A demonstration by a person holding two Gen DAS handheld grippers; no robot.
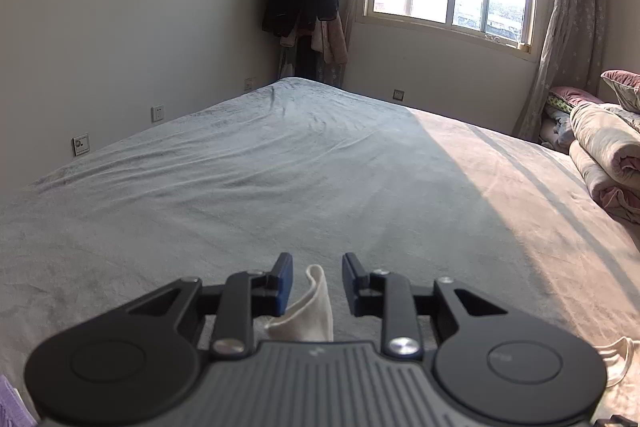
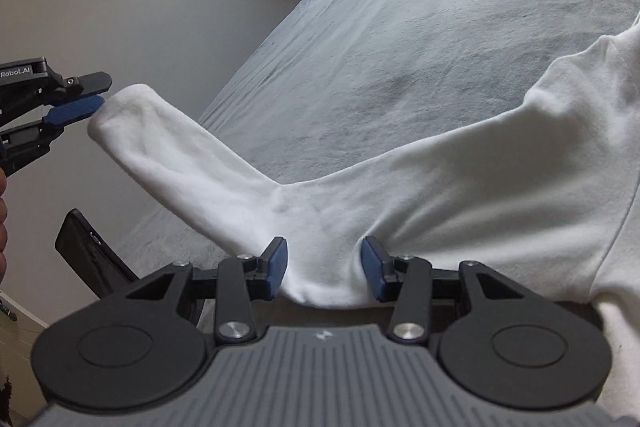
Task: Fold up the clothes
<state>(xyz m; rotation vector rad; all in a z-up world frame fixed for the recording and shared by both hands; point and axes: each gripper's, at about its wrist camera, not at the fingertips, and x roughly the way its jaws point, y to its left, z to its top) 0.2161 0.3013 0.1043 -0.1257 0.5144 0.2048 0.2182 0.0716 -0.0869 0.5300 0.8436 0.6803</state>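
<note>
Folding had barely begun: the white long-sleeved top (image 2: 460, 195) lay spread on the grey bedspread (image 2: 400, 27), the left gripper (image 1: 317, 285) released around its cuff (image 1: 316, 303), the right gripper (image 2: 324, 267) parted around a sleeve fold, neither clenched

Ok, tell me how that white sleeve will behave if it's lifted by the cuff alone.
The white sleeve is probably floppy: it already bends sharply partway along and creases where it meets the shirt body. It looks thin and light, so it should lift easily but sag under its own weight. On the fleecy grey bed cover it may drag rather than slide.
</note>
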